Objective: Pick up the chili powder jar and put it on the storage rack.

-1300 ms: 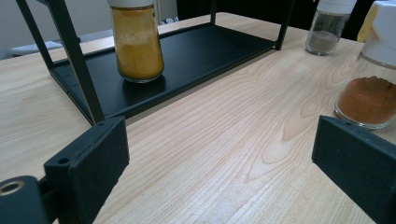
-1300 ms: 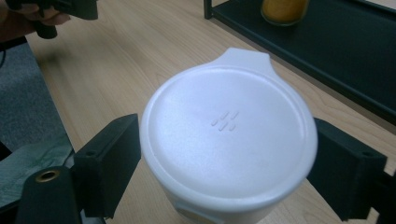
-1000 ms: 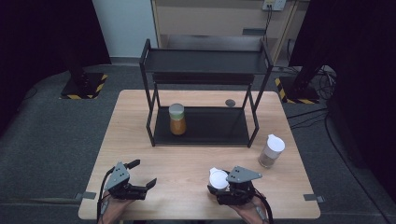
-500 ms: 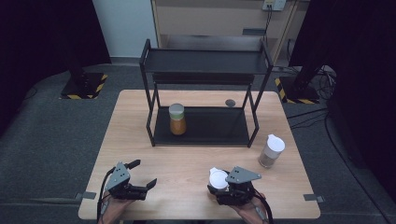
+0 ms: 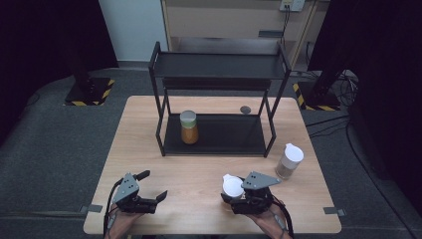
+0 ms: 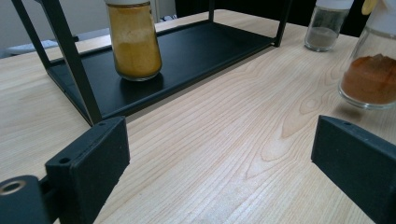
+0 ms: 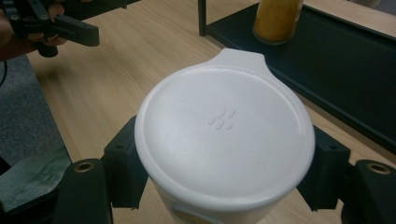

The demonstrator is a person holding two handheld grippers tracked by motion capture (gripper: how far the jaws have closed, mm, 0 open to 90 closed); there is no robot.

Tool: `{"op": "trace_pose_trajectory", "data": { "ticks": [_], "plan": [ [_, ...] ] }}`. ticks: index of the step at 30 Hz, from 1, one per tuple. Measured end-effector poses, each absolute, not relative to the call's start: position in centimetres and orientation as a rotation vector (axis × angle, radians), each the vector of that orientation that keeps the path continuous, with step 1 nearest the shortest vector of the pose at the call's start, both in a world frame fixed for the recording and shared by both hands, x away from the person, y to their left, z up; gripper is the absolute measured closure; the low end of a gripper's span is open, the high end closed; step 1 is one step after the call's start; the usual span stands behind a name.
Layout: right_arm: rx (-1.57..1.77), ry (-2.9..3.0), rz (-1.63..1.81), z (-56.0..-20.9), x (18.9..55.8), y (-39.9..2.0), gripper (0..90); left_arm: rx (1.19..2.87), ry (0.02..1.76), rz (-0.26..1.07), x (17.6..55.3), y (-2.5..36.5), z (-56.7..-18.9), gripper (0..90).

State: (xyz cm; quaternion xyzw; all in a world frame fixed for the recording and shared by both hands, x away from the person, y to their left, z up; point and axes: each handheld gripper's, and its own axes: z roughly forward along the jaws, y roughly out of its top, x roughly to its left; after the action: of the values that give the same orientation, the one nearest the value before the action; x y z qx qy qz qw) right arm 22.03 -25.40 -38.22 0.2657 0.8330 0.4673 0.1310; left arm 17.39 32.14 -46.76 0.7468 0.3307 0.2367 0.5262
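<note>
Currently right claw grips the white-lidded glass jar of orange-brown powder, lower centre-right of the wooden counter. Left claw wide, empty. Glass likely rigid, slick, breakable; best held just below the lid.

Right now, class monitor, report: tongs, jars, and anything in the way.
Left tongs open, empty. Right tongs shut on white-lidded jar. Yellow spice jar on rack's lower shelf. Third jar right of rack; path clear.

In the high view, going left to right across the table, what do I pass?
left gripper → yellow spice jar on the rack's lower shelf → white-lidded jar held by the right gripper → grey spice jar
</note>
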Motion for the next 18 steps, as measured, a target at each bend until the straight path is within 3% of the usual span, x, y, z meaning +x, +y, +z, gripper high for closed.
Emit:
{"op": "trace_pose_trajectory", "data": {
  "ticks": [18],
  "plan": [
    [0.712, 2.442, 1.381, -34.4, 24.4, -25.2, 31.2, 1.788, 0.791, 0.562, 17.5, 32.1, -46.8, 4.1]
  ]
}}
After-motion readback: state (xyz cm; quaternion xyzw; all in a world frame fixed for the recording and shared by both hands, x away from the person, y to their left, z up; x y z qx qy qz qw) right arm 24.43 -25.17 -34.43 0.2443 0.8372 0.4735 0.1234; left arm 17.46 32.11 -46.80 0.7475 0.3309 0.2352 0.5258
